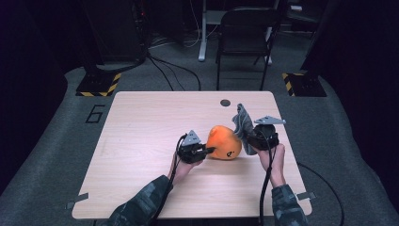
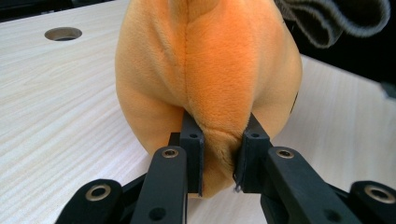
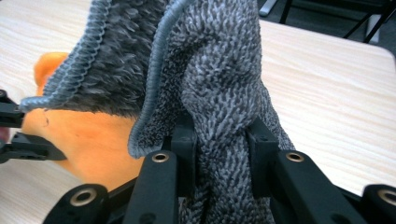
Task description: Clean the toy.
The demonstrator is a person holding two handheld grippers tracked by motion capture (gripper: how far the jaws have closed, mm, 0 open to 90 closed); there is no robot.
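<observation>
Toy [image 1: 225,142] pinched in left fingers [image 2: 192,148], cloth [image 1: 243,123] clamped in right fingers [image 3: 183,142]. Hold toy steady on desk [image 1: 141,136], wipe gently.

High view is looking down and forward over the pale wooden table [image 1: 141,155], far off. Both gripper views are sitting very close, low along black jaws, sharing the round orange plush toy [image 2: 205,70] at frame centre and lower left.

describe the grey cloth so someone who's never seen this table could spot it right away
On the pale wooden table, look right of centre for the orange plush toy. The grey cloth hangs bunched beside it in the right gripper; it alone is knitted, with a stitched hem.
</observation>
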